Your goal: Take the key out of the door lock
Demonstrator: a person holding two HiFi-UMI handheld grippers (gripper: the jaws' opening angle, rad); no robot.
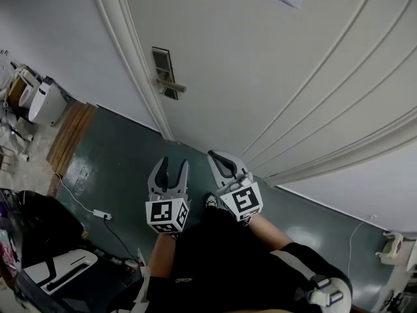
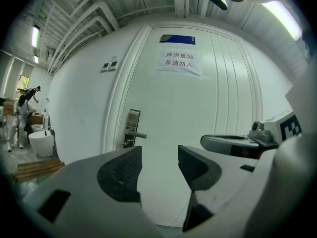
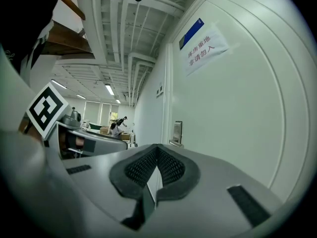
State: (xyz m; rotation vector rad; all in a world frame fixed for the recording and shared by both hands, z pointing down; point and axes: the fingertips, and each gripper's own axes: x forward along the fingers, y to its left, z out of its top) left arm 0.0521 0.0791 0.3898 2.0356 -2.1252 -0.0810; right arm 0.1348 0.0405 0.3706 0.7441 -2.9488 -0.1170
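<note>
Left gripper (image 1: 174, 164) jaws apart, empty; right gripper (image 1: 217, 156) jaws pressed together, empty. Lock plate (image 1: 163, 69) on door (image 1: 273, 64), 12 o'clock of left gripper, well apart. Key too small to make out, presumably under handle (image 1: 173, 85). Likely light, stiff, thin metal: pinch flat head, pull straight

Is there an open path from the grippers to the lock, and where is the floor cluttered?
Open: the air and green floor between the left gripper, right gripper and the lock; nothing stands before the door. Crowded: far left, with toilets, a pallet, and a cable lower left.
</note>
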